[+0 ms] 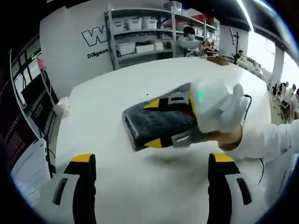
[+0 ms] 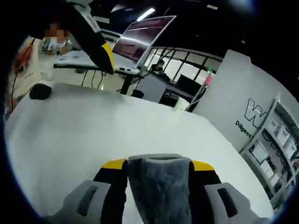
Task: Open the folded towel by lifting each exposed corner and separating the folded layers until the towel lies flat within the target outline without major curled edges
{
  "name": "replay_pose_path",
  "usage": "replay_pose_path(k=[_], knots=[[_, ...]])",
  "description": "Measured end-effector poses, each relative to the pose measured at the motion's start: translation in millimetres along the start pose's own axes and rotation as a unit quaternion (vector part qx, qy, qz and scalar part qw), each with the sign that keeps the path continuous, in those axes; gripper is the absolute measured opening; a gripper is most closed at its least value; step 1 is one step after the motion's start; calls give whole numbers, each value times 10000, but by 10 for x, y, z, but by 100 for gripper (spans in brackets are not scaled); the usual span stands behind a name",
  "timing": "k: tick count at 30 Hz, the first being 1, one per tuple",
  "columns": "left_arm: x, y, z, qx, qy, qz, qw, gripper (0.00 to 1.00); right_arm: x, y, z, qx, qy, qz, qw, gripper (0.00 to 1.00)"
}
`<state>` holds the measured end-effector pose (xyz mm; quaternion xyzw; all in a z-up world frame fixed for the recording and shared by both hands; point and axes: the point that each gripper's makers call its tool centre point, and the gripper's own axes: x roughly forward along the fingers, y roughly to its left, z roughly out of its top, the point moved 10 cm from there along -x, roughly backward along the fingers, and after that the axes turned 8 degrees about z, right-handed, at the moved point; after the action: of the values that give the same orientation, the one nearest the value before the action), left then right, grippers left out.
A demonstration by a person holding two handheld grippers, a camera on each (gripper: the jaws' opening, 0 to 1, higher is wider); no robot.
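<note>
**Towel pinched on the right, left hand waiting**

Your left gripper (image 1: 152, 175) hangs over bare white counter (image 1: 107, 112) with its yellow-tipped fingers (image 1: 83, 161) spread wide and nothing between them. That reads as a waiting pose: it sits short of the work and has room to come in on whichever corner shows first.

Just beyond it, in the left gripper view, the folded towel (image 1: 161, 122) lies dark grey on the counter as a thick, roughly square pad, with no layer opened so far. Your gloved hand (image 1: 224, 109) brings the right gripper across it from the right side, its fingers straddling the near edge of the pad.

In the right gripper view the same grip shows close up: the right gripper (image 2: 159, 164) has its fingers (image 2: 114, 164) pressed against either side of a band of towel (image 2: 161, 186), which fills the gap between them. You probably hold it this way to take one exposed edge or corner so the top layer can be peeled back; whether you have only the top layer or the whole stack, I cannot tell.

No target outline is visible on the counter in either view, so judge the flat position carefully. A small dark object (image 2: 40, 91) sits far off on the counter, well apart from the towel.
</note>
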<state>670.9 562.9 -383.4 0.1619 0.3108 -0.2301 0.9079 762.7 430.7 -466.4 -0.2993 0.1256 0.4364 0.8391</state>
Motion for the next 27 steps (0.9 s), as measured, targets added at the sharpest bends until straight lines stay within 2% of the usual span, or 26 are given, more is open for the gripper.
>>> replay_pose_path(k=[7, 10, 12, 20, 27], knots=[[12, 9, -11, -23, 19, 19, 10000, 98, 214, 41, -163, -53, 207, 130, 9997, 26], [15, 18, -8, -36, 46, 63, 10000, 98, 200, 52, -189, -98, 153, 117, 9998, 13], [16, 22, -1, -53, 35, 82, 9999, 98, 206, 45, -189, -35, 77, 125, 9999, 8], [17, 2, 54, 0, 32, 152, 9999, 97, 256, 57, -203, -185, -1, 114, 9998, 0], [12, -39, 127, 77, 14, 282, 9996, 96, 36, -103, -155, 171, -540, 51, 9984, 0]])
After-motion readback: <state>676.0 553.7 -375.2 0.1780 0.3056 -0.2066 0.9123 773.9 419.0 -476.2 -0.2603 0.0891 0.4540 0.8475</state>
